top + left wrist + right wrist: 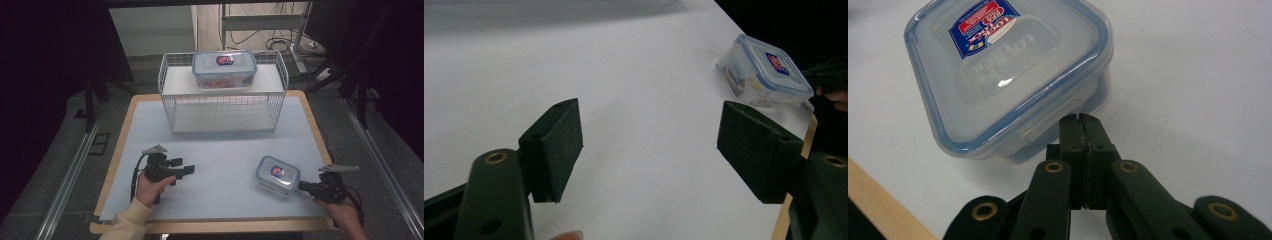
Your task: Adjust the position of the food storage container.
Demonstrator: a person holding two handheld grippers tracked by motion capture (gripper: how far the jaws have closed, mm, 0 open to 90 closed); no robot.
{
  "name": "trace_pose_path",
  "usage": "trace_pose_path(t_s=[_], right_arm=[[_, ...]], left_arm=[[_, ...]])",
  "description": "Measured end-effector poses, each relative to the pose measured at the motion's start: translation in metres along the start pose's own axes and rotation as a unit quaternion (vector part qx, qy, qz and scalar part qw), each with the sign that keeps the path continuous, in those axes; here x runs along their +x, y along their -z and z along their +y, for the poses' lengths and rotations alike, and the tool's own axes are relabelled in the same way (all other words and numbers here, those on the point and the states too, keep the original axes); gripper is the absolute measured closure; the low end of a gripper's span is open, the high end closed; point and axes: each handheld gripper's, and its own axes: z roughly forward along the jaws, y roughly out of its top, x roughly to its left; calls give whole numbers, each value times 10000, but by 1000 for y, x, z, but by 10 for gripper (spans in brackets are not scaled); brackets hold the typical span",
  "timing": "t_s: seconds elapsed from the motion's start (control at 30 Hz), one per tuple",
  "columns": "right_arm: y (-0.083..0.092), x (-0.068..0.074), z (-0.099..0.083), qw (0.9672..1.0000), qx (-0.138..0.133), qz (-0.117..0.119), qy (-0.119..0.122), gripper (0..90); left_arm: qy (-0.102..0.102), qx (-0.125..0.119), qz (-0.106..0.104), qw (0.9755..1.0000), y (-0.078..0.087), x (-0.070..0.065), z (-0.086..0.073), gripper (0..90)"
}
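A small clear container (277, 173) with a blue-rimmed lid and a red label lies on the white table (225, 155) at the front right. It also shows far off in the left gripper view (764, 72). My right gripper (300, 186) is shut, and its closed tips (1080, 122) rest against the container's (1003, 65) near side, just by a lid latch. I cannot tell whether they pinch anything. My left gripper (189, 170) lies low at the front left, open (649, 115), with only bare table between its pads.
A white wire rack (172, 107) stands at the back of the table, with a larger lidded container (225, 67) on its top shelf. The table's wooden edge (210, 226) runs along the front. Dark floor and cables lie beyond.
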Motion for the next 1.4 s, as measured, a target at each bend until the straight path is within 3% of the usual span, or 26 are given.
trace_pose_path(t_s=[0.87, 1.1, 1.4], right_arm=[[-62, 25, 54, 9992, 80, 82, 371, 891], [-84, 40, 71, 9989, 72, 178, 435, 891], [-108, 64, 82, 9969, 148, 330, 694, 891]], left_arm=[[64, 4, 85, 9999, 1, 3, -3, 260], [92, 1, 99, 9999, 1, 5, -4, 260], [117, -9, 113, 9999, 1, 6, -4, 260]])
